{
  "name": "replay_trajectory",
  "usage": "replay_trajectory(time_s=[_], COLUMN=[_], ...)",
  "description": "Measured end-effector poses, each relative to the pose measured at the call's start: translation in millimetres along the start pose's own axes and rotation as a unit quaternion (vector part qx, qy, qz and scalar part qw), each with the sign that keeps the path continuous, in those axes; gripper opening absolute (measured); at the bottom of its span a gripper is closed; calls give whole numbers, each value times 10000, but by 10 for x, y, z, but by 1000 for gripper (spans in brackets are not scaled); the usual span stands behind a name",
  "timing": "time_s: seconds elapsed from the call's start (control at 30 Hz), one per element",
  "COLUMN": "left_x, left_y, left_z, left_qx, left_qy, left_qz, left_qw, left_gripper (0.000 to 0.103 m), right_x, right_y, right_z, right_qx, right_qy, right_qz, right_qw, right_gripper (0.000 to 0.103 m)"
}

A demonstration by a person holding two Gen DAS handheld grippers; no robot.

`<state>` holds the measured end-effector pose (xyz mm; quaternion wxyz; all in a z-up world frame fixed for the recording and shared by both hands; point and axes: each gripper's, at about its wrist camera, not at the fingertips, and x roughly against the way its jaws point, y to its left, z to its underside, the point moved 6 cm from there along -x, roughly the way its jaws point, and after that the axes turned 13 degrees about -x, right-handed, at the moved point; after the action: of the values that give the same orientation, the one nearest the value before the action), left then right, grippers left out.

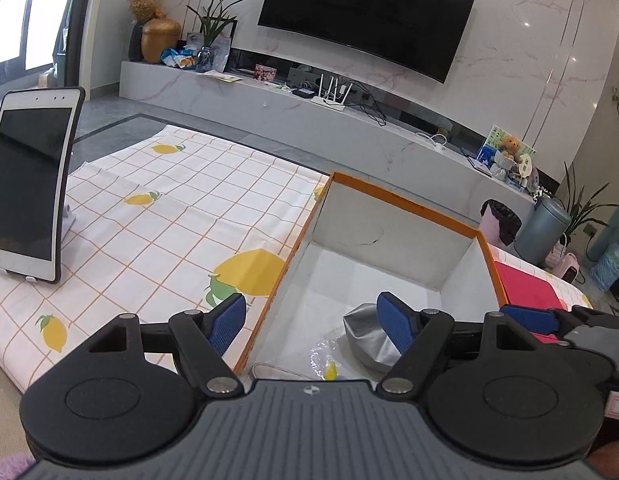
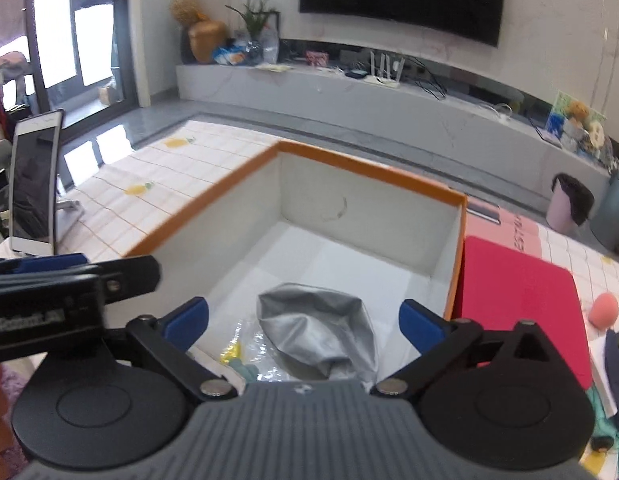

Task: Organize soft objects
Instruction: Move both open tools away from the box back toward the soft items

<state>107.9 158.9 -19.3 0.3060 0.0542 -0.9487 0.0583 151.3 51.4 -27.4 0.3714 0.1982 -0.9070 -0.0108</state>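
Right gripper [image 2: 303,322] spread wide, holding nothing, silver pouch [image 2: 319,332] lying low-centre in box [image 2: 373,172]. Left gripper [image 1: 311,320] likewise wide, empty. Lift clear, then fetch pink sponge [image 2: 604,307] at right edge.

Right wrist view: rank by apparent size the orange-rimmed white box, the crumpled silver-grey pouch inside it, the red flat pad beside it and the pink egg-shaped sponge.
1. orange-rimmed white box
2. red flat pad
3. crumpled silver-grey pouch, though it lies nearer the camera, so unsure against the pad
4. pink egg-shaped sponge

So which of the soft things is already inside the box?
The crumpled silver pouch lies on the floor of the orange-rimmed box. The pink egg-shaped sponge sits outside, right of the red cloth.
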Motion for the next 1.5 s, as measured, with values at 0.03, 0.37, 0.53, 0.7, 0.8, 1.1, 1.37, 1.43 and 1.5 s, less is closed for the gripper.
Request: replay_trajectory(time_s=[0.03, 0.37, 0.53, 0.7, 0.8, 1.1, 1.37, 1.43, 1.5], left_x=[1, 32, -5, -37, -46, 141, 292, 293, 290], left_y=[1, -48, -76, -72, -82, -238, -575, -689, -818], left_z=[0, -18, -5, 2, 7, -112, -282, -314, -335], left_qx=[-1, -83, 20, 73, 190, 149, -180, -287, -392], left_qy=[-1, -75, -46, 29, 145, -175, -391, -410, -407], left_qz=[-3, 280, 467, 395, 503, 559, 638, 678, 770], left_qw=[10000, 9995, 9989, 9992, 9984, 9982, 9970, 9964, 9954], left_gripper=[88, 88, 88, 88, 89, 90, 91, 91, 91], right_x=[23, 16, 28, 70, 164, 471, 921, 1028, 1124], right_y=[19, 73, 43, 3, -31, -256, -712, -907, -1127], right_z=[0, 32, 26, 7, -1, -54, -275, -344, -410], right_qx=[42, 207, 178, 61, 15, -301, -480, -533, -609], right_qy=[-17, 45, 63, 92, 14, -219, -541, -613, -653], right_qz=[-30, 187, 187, 224, 227, 516, 972, 1183, 1356], right_qw=[10000, 9996, 9996, 9997, 9997, 9980, 9926, 9896, 9867], right_gripper=[100, 100, 100, 100, 100, 100, 100, 100, 100])
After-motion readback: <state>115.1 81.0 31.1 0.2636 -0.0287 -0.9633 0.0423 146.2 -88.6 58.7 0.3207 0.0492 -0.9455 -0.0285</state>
